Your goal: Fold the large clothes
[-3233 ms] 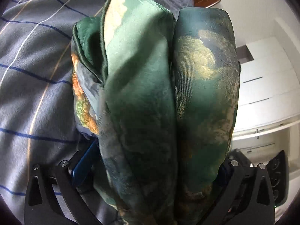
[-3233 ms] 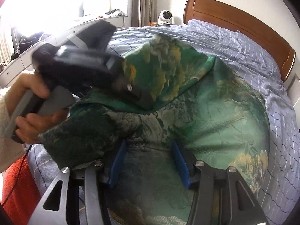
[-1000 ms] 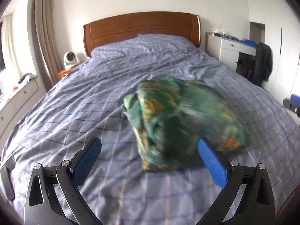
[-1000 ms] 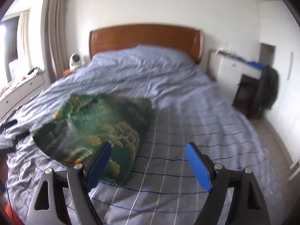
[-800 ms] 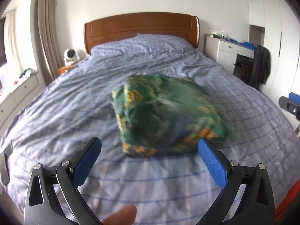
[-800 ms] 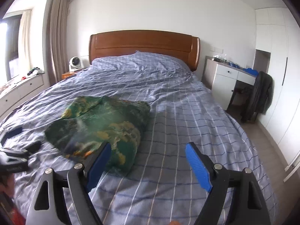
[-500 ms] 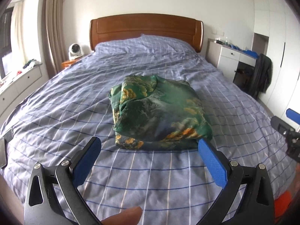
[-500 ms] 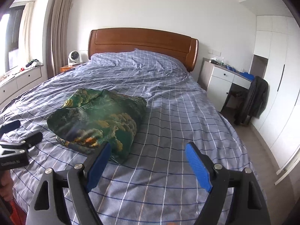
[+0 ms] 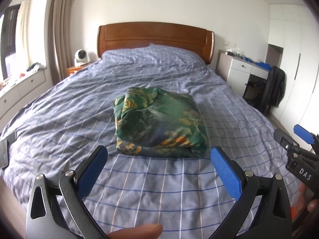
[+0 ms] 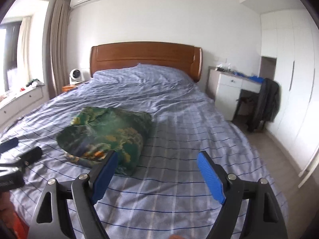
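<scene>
On the blue checked duvet (image 9: pixel 59 119), around the middle of the bed and nearer its foot edge than the wooden headboard (image 9: pixel 155 33): folded green printed garment (image 9: pixel 159 123), a thick bundle, orange and gold patches along the near fold, one loose rumpled flap at the far left corner. Left gripper (image 9: pixel 159 171) just short of the bundle, blue pads spread wide, nothing between them, no contact with the cloth. Right gripper (image 10: pixel 157 175) off to the bundle's right over bare duvet, pads likewise wide apart and empty; left pad overlapping the garment's near corner in the right wrist view, touching or not impossible to tell. Small white fan (image 9: pixel 81 56) on the nightstand beside the headboard; dark jacket (image 9: pixel 274 88) hung by the white desk (image 9: pixel 239 69).
</scene>
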